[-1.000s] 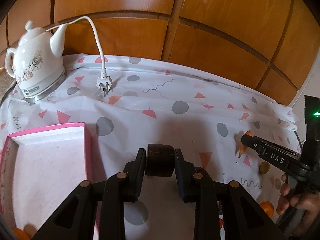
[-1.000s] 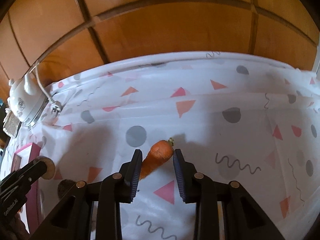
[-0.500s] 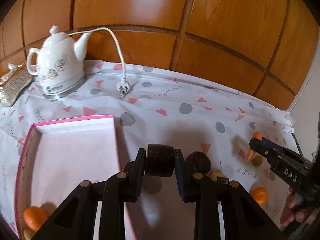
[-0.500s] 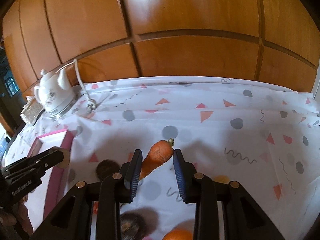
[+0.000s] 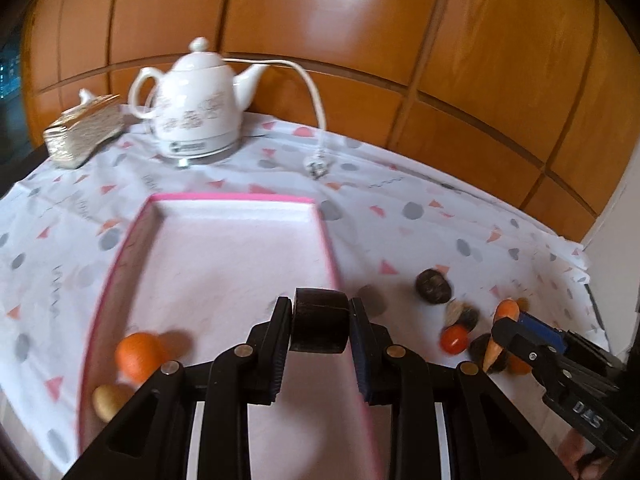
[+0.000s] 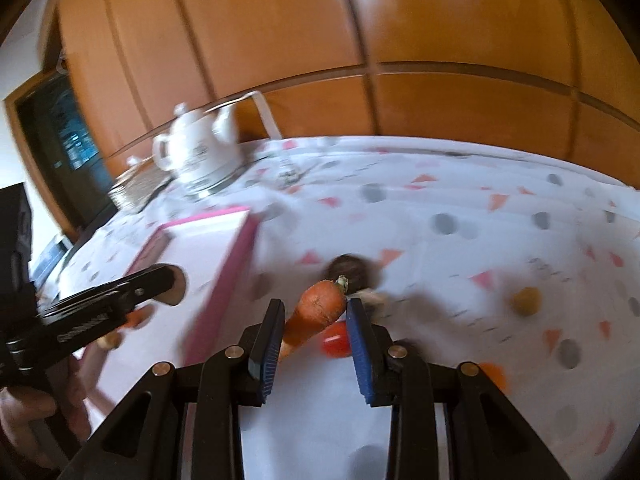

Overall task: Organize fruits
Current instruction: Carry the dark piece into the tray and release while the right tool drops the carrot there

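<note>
My left hand-held gripper [image 5: 320,322] is clamped on a dark round fruit [image 5: 319,320], held over the near right rim of the pink tray [image 5: 224,198]. My right hand-held gripper [image 6: 315,322] is clamped on a carrot [image 6: 316,312], held to the right of the tray. Inside the tray, at its near left corner, lie an orange [image 5: 138,356] and a small yellowish fruit [image 5: 107,400]. More fruits lie loose on the worktop [image 5: 420,208] to the tray's right. A white kettle [image 5: 196,108] stands beyond the tray.
</note>
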